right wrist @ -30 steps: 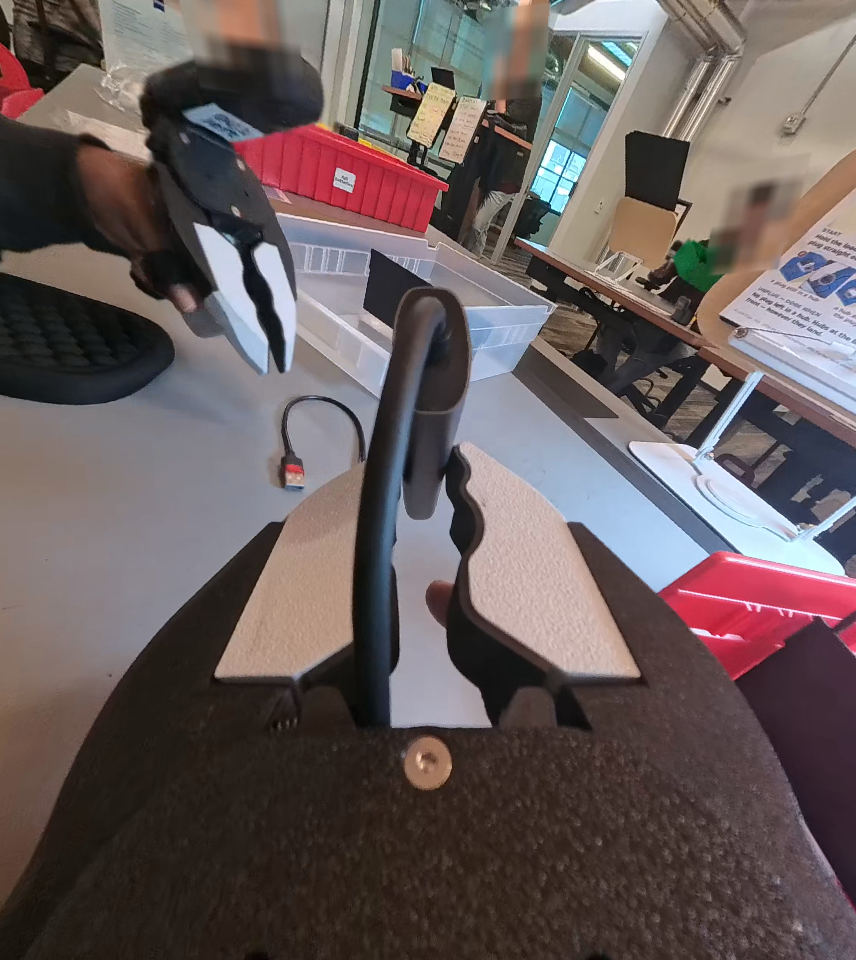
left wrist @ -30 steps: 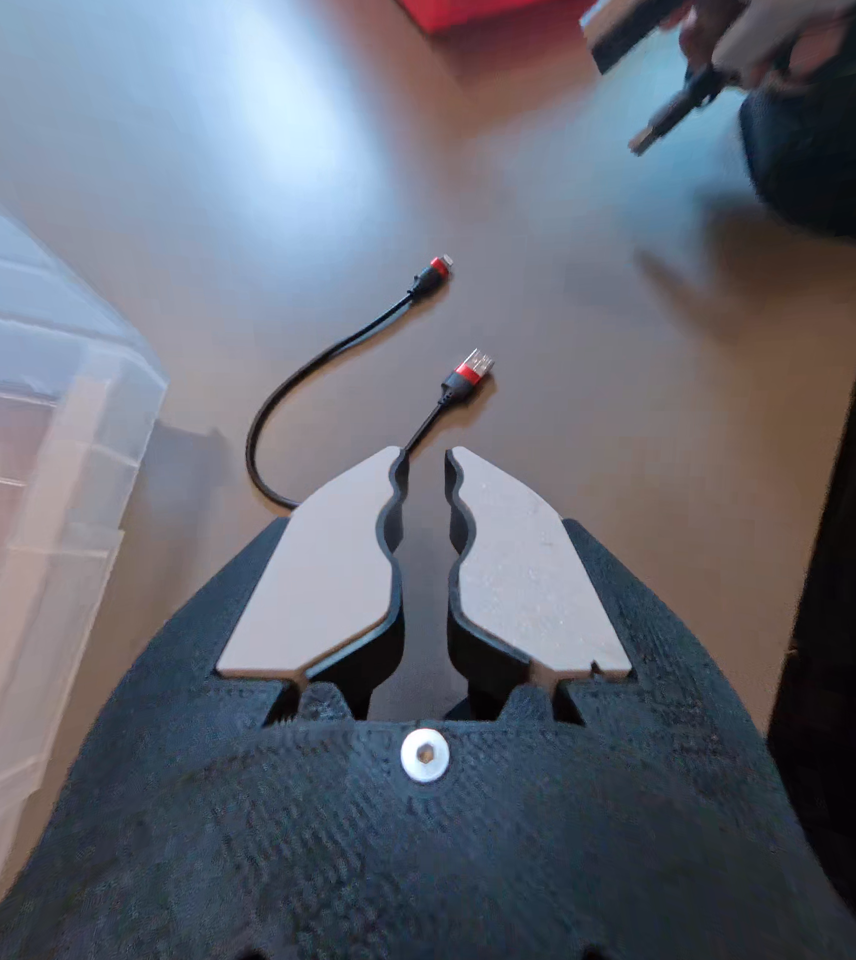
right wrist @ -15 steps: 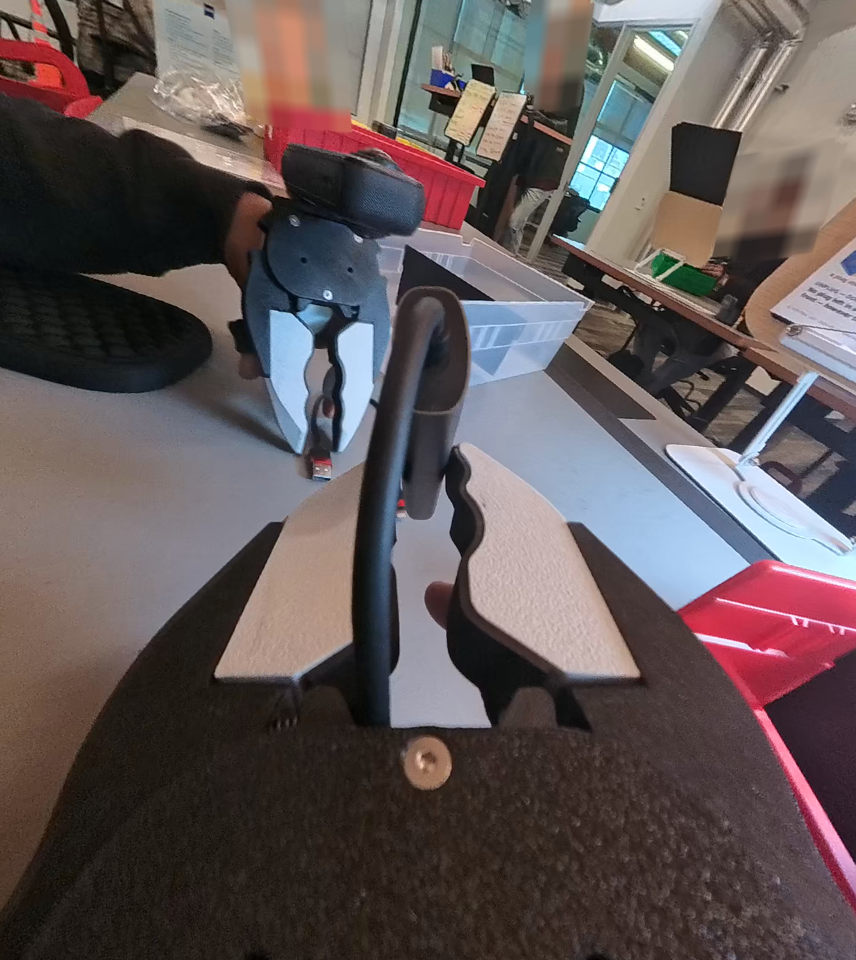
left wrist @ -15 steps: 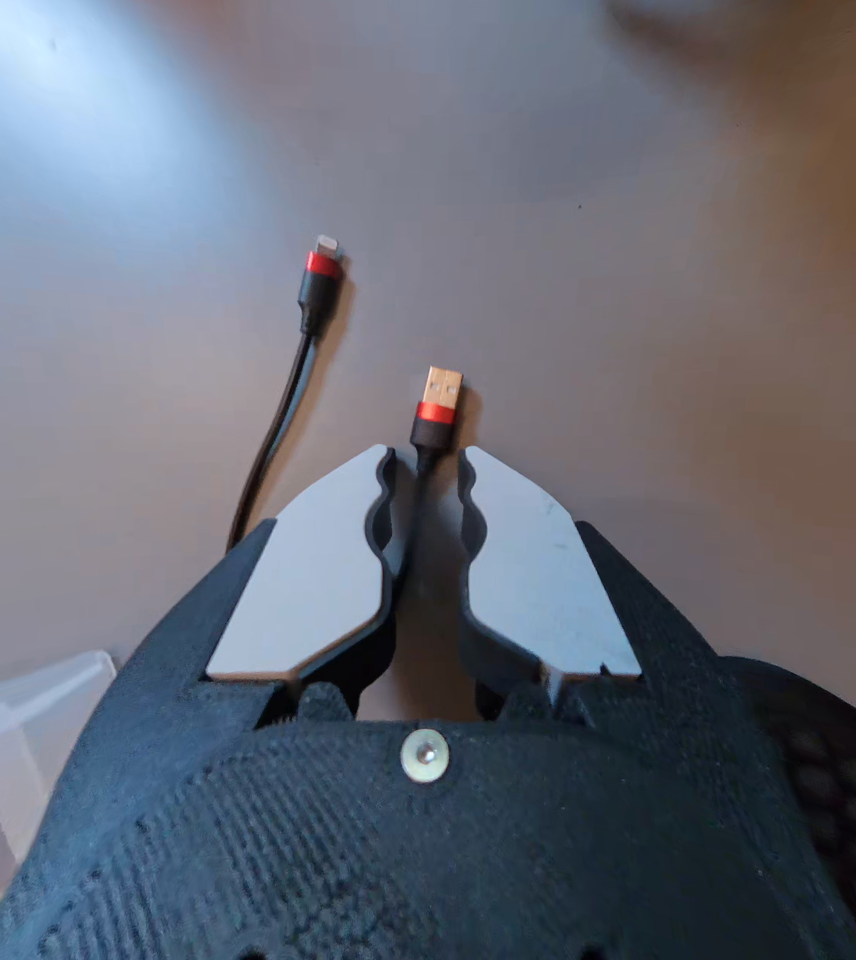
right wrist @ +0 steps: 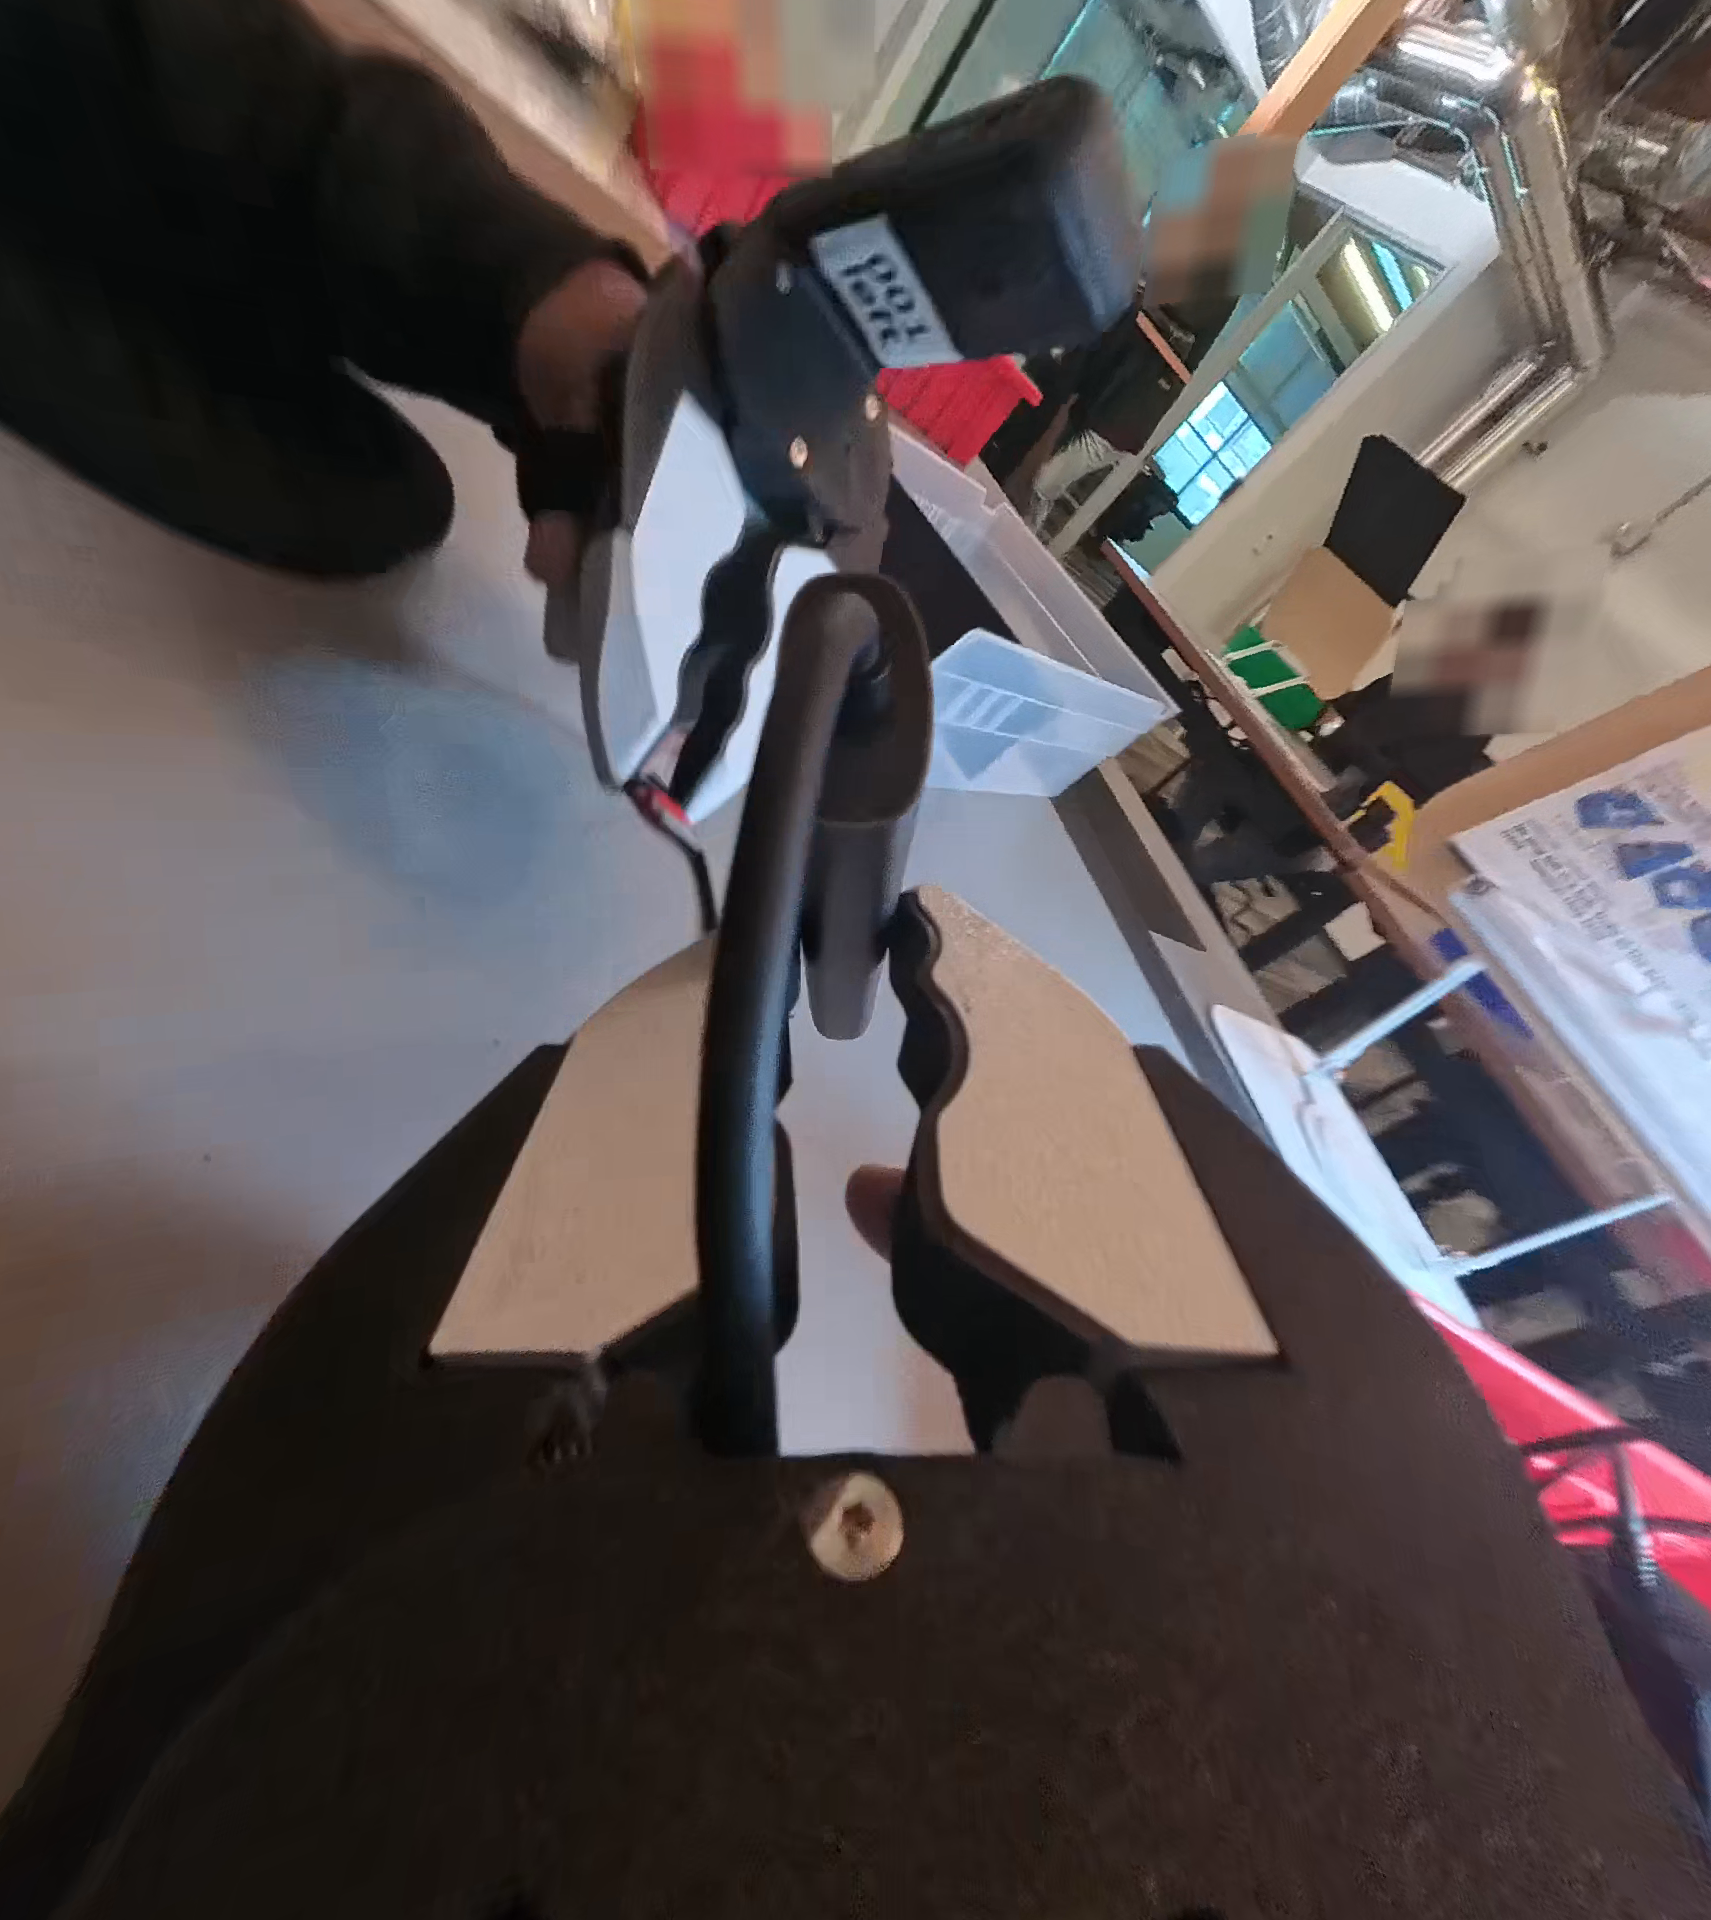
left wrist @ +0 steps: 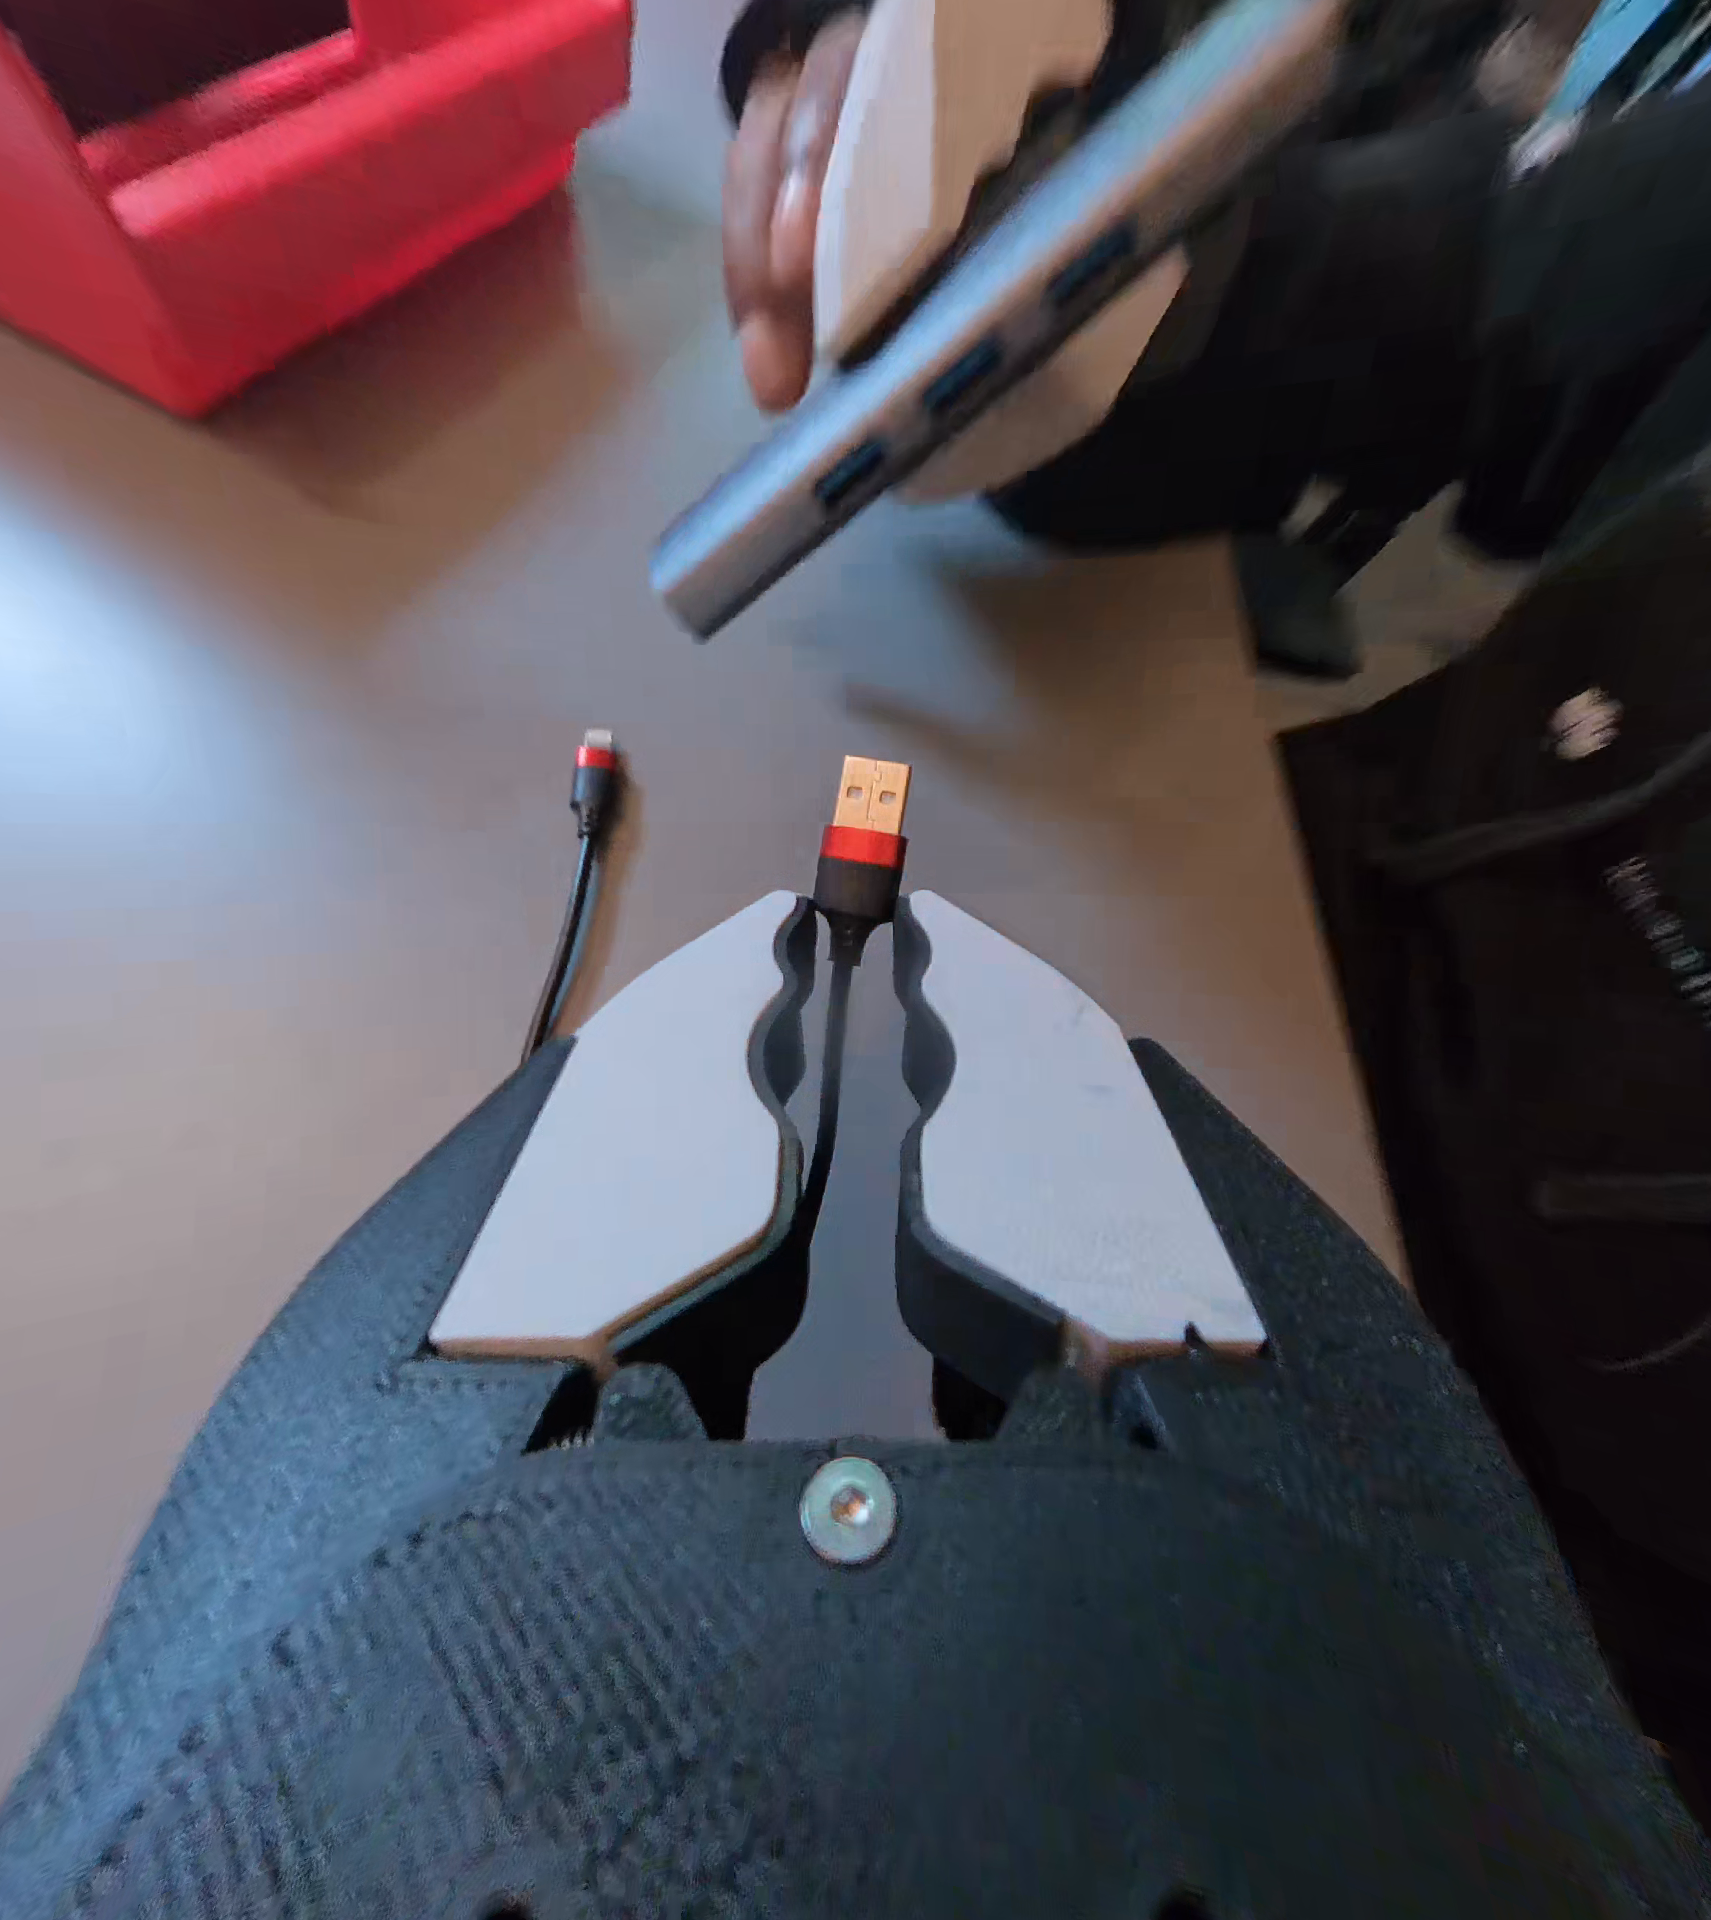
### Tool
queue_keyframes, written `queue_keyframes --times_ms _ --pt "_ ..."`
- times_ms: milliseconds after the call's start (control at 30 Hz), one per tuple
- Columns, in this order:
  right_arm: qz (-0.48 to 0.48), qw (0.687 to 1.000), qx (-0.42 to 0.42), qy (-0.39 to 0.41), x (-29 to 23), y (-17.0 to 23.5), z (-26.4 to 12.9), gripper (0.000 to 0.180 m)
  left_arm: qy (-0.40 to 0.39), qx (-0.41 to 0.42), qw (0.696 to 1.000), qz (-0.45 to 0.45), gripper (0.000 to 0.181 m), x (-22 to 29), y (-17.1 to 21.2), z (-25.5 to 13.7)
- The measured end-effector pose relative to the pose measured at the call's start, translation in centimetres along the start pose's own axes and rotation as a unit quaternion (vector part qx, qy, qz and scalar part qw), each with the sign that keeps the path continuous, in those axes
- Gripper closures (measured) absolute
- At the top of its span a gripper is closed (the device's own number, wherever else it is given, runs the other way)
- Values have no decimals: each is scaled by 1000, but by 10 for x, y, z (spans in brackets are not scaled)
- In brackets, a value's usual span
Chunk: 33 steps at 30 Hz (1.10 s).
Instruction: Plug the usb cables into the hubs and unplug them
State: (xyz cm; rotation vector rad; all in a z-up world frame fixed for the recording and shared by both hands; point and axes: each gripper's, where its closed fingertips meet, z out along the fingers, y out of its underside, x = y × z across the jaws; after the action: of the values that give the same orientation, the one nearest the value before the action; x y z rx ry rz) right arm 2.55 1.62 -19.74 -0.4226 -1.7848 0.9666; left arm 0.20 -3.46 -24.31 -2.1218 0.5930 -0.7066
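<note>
My left hand-held gripper point(left wrist: 856, 914) pinches the plug point(left wrist: 863, 831); my right hand-held gripper point(right wrist: 846, 935) grips the hub point(left wrist: 918, 390). I should line them up straight, then push slowly.

Your left wrist camera looks steeply down at the smooth grey tabletop point(left wrist: 207, 831), close; your right looks tilted across it point(right wrist: 155, 935). Both share that surface.

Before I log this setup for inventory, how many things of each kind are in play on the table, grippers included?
Grippers: 2, left gripper and right gripper
USB cables: 1, USB cable
Hubs: 1, hub
Red bins: 1, red bin
Clear bins: 1, clear bin
Total: 6
</note>
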Motion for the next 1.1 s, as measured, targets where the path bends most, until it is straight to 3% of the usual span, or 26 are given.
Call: queue_keyframes --times_ms 33,133,167,200,467,700,800,967,1033,1100 --pt "-15 1000 -4 2 -2 0 1 14 19 20 1000 -10 167 5 -5 -2" --pt "-43 999 -11 7 -7 -2 5 14 62 61 996 -34 167 13 -13 -6" --pt "-53 998 -14 9 -8 -1 6 42 75 69 994 -42 167 15 -14 -7" --pt "-59 998 -17 8 -10 -1 7 164 84 76 992 -47 167 16 -15 -8" --pt "-71 997 -23 4 -15 1 10 164 93 81 991 -58 167 17 -14 -6" --pt "-28 997 -50 55 8 16 8 161 -8 87 996 -27 167 -5 -21 -14" --pt "0 996 -44 73 20 18 4 160 21 106 994 -29 167 8 -32 -26" --pt "37 994 -25 96 34 15 -2 160 182 101 977 35 166 82 -49 -56" --pt "49 994 -19 99 36 14 -3 160 190 118 973 54 166 89 -56 -65" --pt "56 993 -15 98 37 12 -4 160 147 111 983 29 166 64 -52 -64"
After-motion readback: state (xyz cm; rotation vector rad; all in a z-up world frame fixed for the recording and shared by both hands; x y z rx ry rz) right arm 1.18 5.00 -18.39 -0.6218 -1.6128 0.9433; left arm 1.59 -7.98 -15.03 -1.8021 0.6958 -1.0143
